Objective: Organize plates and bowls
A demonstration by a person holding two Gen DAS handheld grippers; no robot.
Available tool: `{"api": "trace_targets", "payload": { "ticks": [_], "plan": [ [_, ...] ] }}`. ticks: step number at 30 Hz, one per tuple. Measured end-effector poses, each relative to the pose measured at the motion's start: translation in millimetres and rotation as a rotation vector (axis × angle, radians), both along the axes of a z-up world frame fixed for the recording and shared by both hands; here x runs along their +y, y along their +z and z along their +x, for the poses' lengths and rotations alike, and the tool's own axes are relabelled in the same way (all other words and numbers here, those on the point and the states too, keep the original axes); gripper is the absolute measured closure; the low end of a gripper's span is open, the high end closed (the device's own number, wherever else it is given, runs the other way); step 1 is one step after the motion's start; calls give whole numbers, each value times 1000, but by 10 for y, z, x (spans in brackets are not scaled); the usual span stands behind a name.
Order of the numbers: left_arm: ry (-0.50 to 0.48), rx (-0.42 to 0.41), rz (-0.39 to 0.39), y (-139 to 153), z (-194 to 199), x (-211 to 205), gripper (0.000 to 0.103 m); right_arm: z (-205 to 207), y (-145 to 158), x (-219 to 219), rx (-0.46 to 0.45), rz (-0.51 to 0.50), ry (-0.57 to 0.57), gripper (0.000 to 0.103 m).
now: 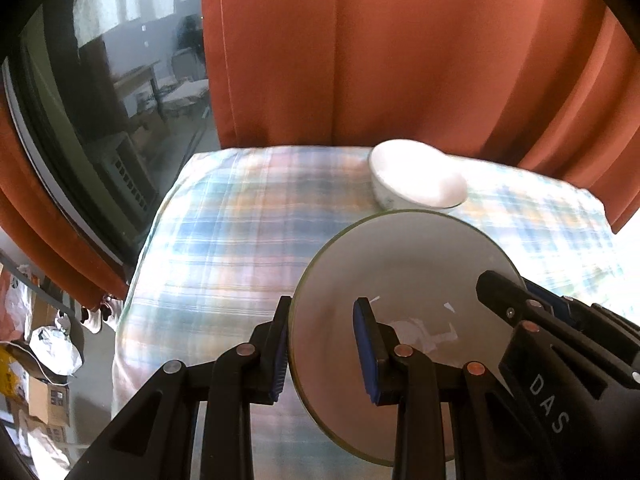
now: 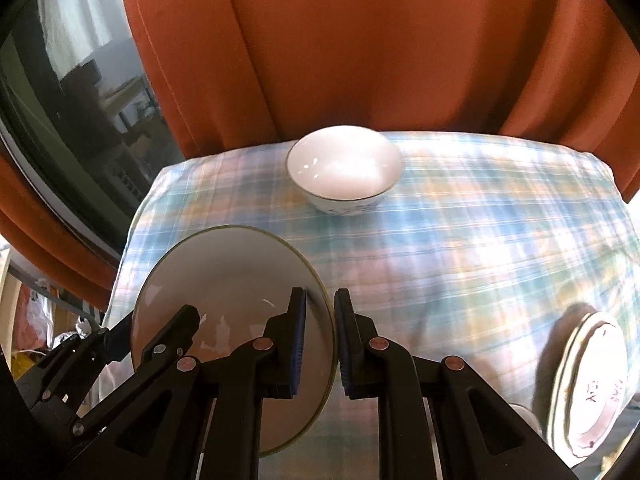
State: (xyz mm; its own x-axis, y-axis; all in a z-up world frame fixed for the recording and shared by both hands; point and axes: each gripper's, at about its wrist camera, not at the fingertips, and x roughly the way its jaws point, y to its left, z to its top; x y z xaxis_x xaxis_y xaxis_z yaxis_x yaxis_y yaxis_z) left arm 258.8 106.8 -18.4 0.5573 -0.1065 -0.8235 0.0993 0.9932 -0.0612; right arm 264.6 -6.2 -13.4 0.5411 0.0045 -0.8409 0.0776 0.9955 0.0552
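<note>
- Both tongs grasp one plate (image 1: 404,276) by opposite edges: the left tongs (image 1: 326,348) are clenched on its left rim, one pad above the face and one beneath, and the right tongs (image 2: 320,344) are clenched on its right rim the same way.
- That plate hangs tilted above the plaid-covered table (image 2: 460,248), on the near side of the bowl (image 2: 345,168) and well apart from it.
- Judged by its hard sheen and thin rim line, the plate is glazed ceramic: stiff, fairly heavy for its thickness, slick under rubber pads and likely to chip or break if dropped.
- Opposite rim points are the sensible hold, since they balance the weight; a grip from one side alone would probably let it pivot or slide out.
- Nearer than the bowl and to its right, a stack of patterned plates (image 2: 592,384) rests on the table; setting one plate on it calls for a gentle, flat lowering.
</note>
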Motion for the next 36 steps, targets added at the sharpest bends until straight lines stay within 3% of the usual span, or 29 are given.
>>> {"api": "trace_targets", "payload": {
  "ticks": [7, 17, 24, 36],
  "plan": [
    [21, -31, 4, 235, -303, -407, 74, -269, 243, -394, -43, 26, 11, 85],
    [54, -49, -1, 339, -746, -954, 74, -659, 389, -989, -57, 40, 63, 85],
    [100, -38, -6, 245, -1033, -1209, 74, -912, 354, -1324, -46, 39, 117, 85],
    [149, 34, 19, -97, -1395, -1440, 75, -1223, 13, -1564, 33, 26, 185, 85]
  ]
}}
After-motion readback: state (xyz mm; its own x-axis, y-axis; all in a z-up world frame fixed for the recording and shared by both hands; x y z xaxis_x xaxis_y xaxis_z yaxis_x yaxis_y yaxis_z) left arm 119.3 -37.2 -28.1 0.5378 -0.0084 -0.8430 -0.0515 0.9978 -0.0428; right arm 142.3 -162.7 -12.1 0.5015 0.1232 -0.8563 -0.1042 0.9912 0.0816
